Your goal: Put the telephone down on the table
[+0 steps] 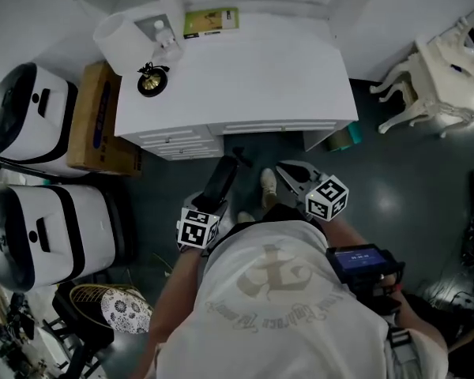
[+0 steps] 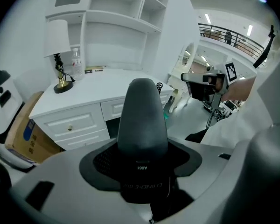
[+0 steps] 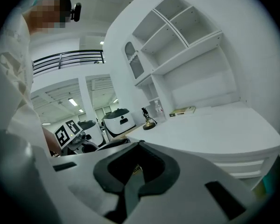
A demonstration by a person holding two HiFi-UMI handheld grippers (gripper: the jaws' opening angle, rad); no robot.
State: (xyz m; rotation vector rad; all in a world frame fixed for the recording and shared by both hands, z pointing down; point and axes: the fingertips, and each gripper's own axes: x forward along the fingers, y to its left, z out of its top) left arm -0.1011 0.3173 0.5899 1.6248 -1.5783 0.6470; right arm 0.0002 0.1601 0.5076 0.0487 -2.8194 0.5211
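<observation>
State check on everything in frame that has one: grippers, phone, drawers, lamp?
left gripper: shut on the telephone
telephone: held in the air, not yet on the desk
right gripper: shut, nothing in it
drawers: closed
lamp: upright on the desk

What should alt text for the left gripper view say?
A dark grey telephone handset stands clamped in the left hand-held gripper, aimed at a white desk. A white-shaded lamp stands at the desk's back left, under white shelves.
</observation>
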